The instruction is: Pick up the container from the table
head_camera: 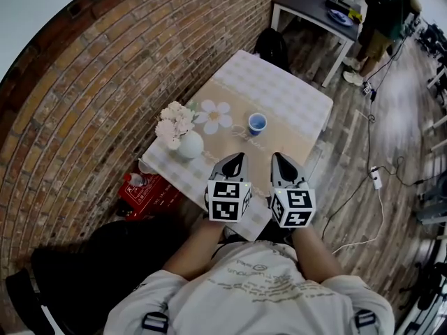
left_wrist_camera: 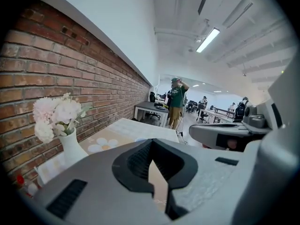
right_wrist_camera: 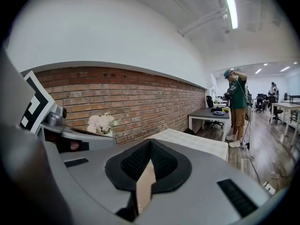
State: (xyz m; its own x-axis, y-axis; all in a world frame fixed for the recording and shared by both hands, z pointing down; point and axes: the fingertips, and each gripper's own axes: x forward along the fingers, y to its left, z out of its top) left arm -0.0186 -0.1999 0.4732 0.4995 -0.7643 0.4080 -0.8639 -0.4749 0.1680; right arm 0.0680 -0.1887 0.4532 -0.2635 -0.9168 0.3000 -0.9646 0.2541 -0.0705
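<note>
Grey left gripper [head_camera: 238,159], right gripper [head_camera: 277,159], checkered marker cubes [head_camera: 228,201]; pale T-shirt [head_camera: 251,288]

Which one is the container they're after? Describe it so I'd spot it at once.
Beside the brick wall stands a small cloth-covered table. Near its middle, just right of the printed daisy, sits a small cup. It is the only blue thing there, low and open-topped, unlike the white vase of flowers near the left edge.
</note>
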